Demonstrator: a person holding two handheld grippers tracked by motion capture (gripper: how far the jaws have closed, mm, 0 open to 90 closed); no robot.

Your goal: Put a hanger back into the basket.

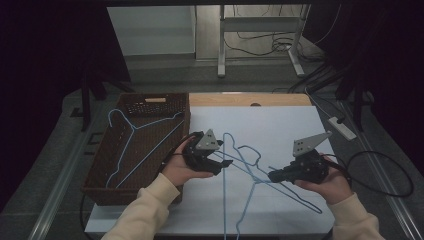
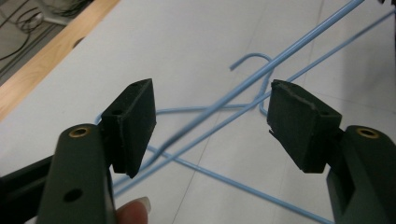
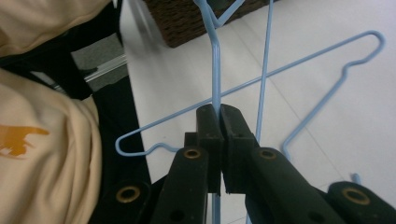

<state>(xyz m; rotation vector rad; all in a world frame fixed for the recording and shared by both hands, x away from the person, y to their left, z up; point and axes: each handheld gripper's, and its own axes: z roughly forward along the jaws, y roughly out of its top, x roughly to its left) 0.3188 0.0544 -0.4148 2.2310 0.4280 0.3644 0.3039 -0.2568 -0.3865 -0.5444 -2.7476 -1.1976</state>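
At the left, a brown woven wicker basket (image 1: pixel 102 165) already holds one thin pale-blue wire hanger (image 1: pixel 134 145). Just right of it, the left gripper (image 1: pixel 222 162) hovers over the white table sheet (image 1: pixel 280 125), jaws spread wide and empty, pointed at two more crossed blue wire hangers (image 1: pixel 245 170) lying there. Farther right, the right gripper (image 1: pixel 272 175) is clamped tight on the wire of one of these hangers (image 3: pixel 215 70). The step in hand looks like separating the pair; next, the open gripper likely needs to close on a wire so one hanger can go to the basket.
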